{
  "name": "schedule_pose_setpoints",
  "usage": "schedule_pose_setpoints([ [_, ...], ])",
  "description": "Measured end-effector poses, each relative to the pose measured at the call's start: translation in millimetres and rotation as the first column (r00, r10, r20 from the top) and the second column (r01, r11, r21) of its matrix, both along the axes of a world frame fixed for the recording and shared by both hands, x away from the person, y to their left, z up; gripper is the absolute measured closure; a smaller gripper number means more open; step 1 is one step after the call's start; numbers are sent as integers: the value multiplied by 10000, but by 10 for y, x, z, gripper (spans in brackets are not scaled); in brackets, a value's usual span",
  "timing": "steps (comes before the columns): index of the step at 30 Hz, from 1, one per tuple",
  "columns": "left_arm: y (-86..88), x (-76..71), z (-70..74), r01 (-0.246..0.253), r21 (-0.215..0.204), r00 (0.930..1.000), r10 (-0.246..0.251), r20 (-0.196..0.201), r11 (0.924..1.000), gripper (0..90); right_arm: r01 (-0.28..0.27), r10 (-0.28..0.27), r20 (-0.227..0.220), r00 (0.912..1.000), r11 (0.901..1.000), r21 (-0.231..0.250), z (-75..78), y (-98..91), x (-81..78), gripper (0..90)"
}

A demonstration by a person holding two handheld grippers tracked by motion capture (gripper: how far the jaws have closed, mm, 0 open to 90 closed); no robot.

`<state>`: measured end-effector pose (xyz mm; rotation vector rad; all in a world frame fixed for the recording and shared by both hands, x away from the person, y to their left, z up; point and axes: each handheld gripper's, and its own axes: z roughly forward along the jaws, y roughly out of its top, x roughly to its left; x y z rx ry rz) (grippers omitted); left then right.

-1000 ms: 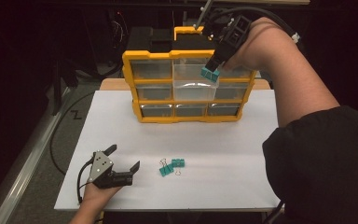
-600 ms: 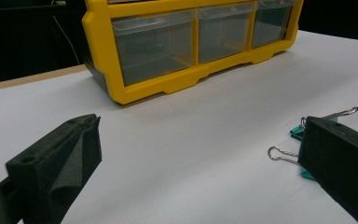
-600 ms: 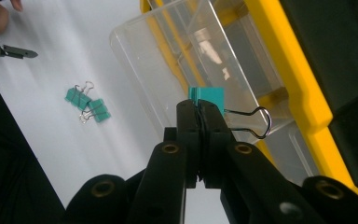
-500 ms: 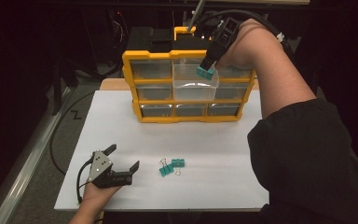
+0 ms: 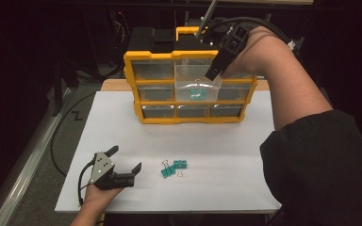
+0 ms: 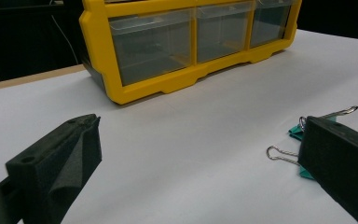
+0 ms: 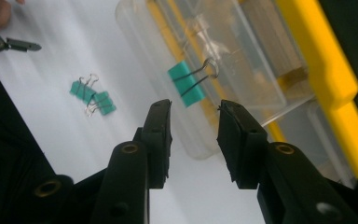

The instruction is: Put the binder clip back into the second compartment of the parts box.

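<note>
With one teal binder clip [image 5: 197, 92] dropped into the pulled-out clear plastic drawer [image 5: 185, 84] of the yellow organiser [image 5: 131, 80], the right gripper [image 5: 214, 75] has just opened, empty. Two teal clips [image 5: 173, 168] remain on the white desk [image 5: 226, 160] beside the wide, idle left gripper [image 5: 125, 163].

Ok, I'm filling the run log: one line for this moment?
right gripper: jaws just opened, empty | teal binder clip: in pulled-out drawer | left gripper: open on table | two clips: on table
</note>
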<state>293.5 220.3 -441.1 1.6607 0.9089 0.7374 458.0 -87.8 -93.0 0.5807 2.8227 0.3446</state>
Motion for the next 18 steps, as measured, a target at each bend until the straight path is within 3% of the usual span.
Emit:
schedule_pose_setpoints([
  [18,-17,4,-5,-28,90,10000,29,-23,10000,3,-407,398,-318,9987,9987,-290,-315,-148,-365,607],
])
